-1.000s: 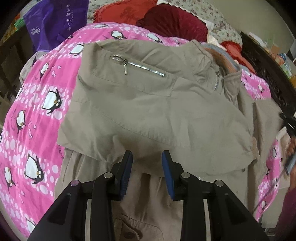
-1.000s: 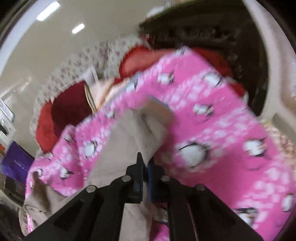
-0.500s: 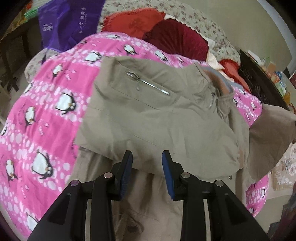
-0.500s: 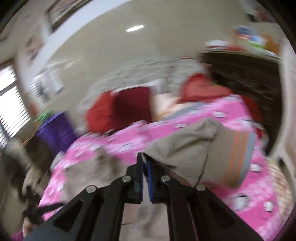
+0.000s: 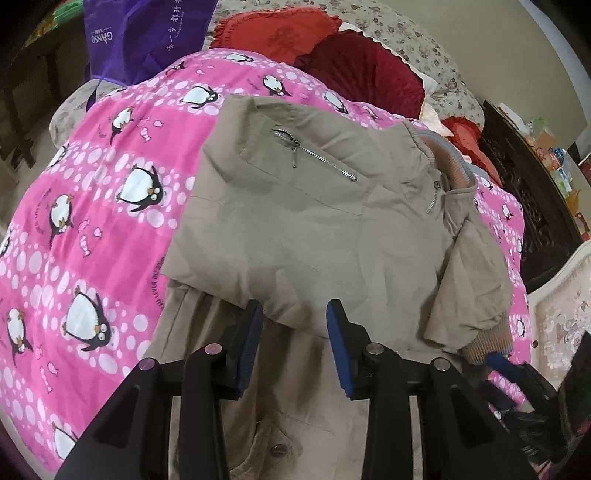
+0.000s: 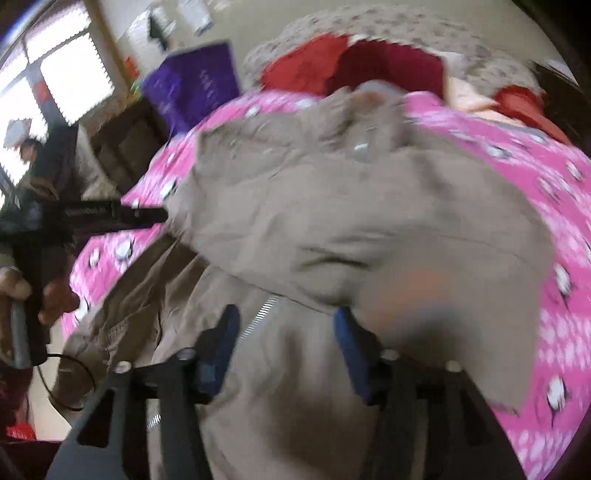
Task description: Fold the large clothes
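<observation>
Presently our left gripper [image 5: 294, 315] hangs with jaws wide and empty over the folded edge of the tan jacket [image 5: 321, 221]. Our right gripper [image 6: 284, 325] also gapes wide, nothing held, above the jacket's zipper [image 6: 258, 314]; that view is blurred. The jacket lies across the pink penguin blanket [image 5: 92, 221], sleeve cuff [image 5: 487, 343] toward the blanket's right edge. Red cushions [image 5: 332, 48] sit past its far edge, beside a purple bag [image 5: 144, 33].
</observation>
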`<state>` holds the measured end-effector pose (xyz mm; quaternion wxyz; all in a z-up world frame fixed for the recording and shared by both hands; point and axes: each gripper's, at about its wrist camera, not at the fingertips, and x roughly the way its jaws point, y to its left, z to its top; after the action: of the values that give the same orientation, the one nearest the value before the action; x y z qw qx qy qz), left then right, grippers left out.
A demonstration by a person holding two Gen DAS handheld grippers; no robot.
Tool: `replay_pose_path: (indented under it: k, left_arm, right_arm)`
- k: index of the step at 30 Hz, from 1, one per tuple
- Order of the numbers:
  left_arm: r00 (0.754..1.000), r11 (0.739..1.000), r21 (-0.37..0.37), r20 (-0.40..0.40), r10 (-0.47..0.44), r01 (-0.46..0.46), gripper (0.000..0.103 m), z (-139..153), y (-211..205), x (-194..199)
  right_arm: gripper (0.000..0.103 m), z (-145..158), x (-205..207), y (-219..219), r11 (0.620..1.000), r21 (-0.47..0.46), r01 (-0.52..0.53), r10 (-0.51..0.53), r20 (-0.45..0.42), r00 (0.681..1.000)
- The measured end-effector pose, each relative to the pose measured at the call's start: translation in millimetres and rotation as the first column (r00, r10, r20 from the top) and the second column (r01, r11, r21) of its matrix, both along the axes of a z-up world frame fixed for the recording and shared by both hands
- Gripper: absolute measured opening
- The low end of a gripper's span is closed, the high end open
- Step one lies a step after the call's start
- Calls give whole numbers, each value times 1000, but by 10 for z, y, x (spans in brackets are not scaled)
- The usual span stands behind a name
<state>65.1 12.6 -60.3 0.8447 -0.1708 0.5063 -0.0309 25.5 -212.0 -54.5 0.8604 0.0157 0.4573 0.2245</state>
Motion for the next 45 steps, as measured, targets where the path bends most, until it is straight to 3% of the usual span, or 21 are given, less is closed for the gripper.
replay_pose_path:
  k: [5, 9, 11, 13, 14, 16, 17, 21, 27, 30, 35, 36, 37, 38, 40, 45]
  left_arm:
    - [1000, 999, -36, -9, 10, -10, 23, -40, -48, 20]
    - [1000, 1000, -29, -17, -1, 0, 23, -28, -41, -36]
    - [1000, 1000, -9, -9, 3, -3, 23, 11, 6, -68]
    - [1000, 1000, -19, 6, 6, -6, 23, 63, 75, -94]
    - [1000, 999, -32, 17, 9, -9, 23, 94, 117, -113]
    - [999, 998, -57, 45, 13, -11, 26, 164, 189, -163]
    - [998, 998, -67, 55, 10, -6, 28, 187, 203, -172]
    - [997, 993, -117, 82, -10, 20, 43, 210, 170, -146]
    - [999, 989, -141, 10, -36, 37, 44, -67, -123, 196]
    - [999, 988, -148, -16, -41, 38, 44, -197, -302, 366]
    - [999, 972, -233, -46, -15, 4, 44, -334, -473, 597]
    - [999, 969, -245, -45, -3, -8, 39, -357, -488, 638]
    - [999, 966, -259, -38, 0, -9, 28, -370, -490, 649]
    - [1000, 959, -284, -29, -3, -5, 8, -374, -490, 673]
    - [1000, 953, -304, -22, -6, -1, 3, -320, -475, 703]
    - [988, 953, -301, 152, 15, 32, 1, 336, -86, 537]
  right_arm:
    - [66, 163, -10, -566, 983, 101, 152, -158, 48, 986]
    - [69, 33, 405, -612, 958, 91, 271, -270, -19, 963]
    - [69, 0, 604, -518, 949, 219, 225, -210, -94, 973]
    - [69, -68, 857, -207, 920, 371, 129, -41, -235, 971]
    - [69, -49, 900, -133, 899, 424, 112, -9, -238, 971]
    - [69, 169, 945, -15, 831, 553, 60, 30, -153, 988]
    - [69, 247, 937, 0, 828, 559, 53, 17, -120, 993]
    - [70, 431, 783, -37, 894, 449, 20, -1, -42, 999]
    - [71, 307, 348, -642, 954, 276, 114, -104, -48, 993]
    - [71, 171, 119, -1000, 962, 200, 186, -174, -73, 982]
    - [71, -9, -114, -1470, 940, 156, 304, -290, -107, 951]
    - [71, -38, -152, -1550, 934, 162, 319, -304, -111, 946]
    - [71, -55, -176, -1632, 927, 170, 335, -318, -118, 941]
    - [71, -78, -198, -1650, 923, 170, 344, -328, -119, 937]
    - [71, -83, -193, -1699, 919, 159, 361, -347, -108, 932]
    - [71, -48, -144, -1595, 930, 117, 349, -342, -75, 937]
